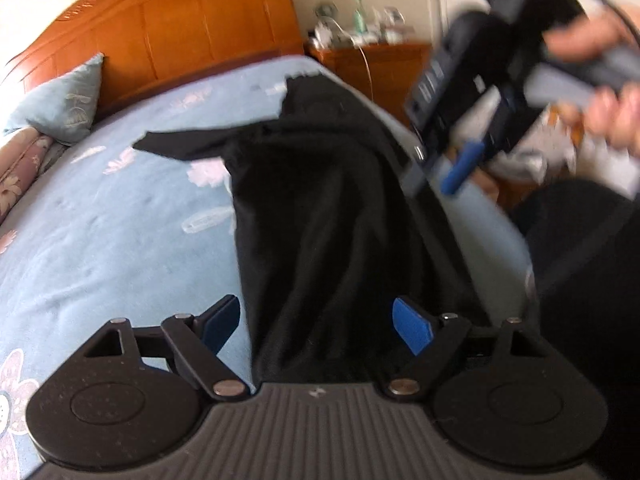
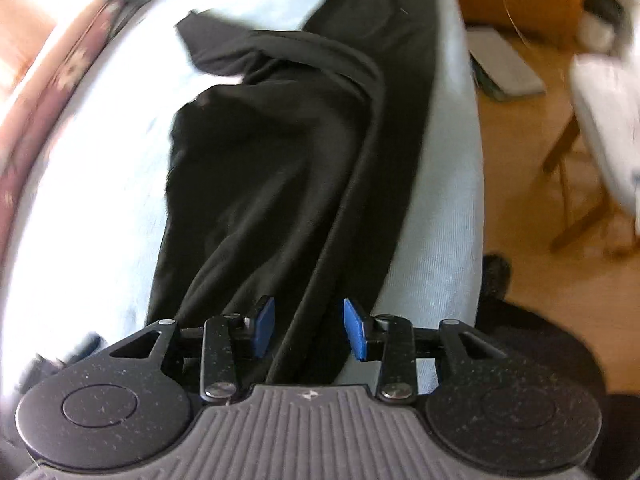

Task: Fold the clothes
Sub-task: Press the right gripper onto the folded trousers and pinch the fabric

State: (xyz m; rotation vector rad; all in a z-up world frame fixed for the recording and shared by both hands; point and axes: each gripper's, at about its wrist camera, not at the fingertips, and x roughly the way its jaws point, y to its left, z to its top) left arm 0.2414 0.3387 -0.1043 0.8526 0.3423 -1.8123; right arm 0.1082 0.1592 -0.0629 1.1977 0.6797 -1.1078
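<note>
A black garment (image 1: 320,208) lies lengthwise on the light blue bed sheet (image 1: 112,220), with one narrow flap pointing left at its far end. My left gripper (image 1: 316,326) is open low over the garment's near end, blue pads wide apart and nothing pinched. In the right wrist view the same black garment (image 2: 272,152) stretches away in long folds over the sheet (image 2: 432,220). My right gripper (image 2: 309,328) is open above its near edge, cloth lying between the fingers but not clamped. The right gripper (image 1: 460,168) also shows blurred at the upper right of the left wrist view, held by a hand (image 1: 608,116).
A wooden headboard (image 1: 180,32) and a blue pillow (image 1: 64,100) stand at the bed's far side. A wooden nightstand (image 1: 380,68) carries small items. The bed's right edge drops to a wooden floor (image 2: 520,272) with a chair (image 2: 600,120). Dark-clothed legs (image 1: 592,280) stand there.
</note>
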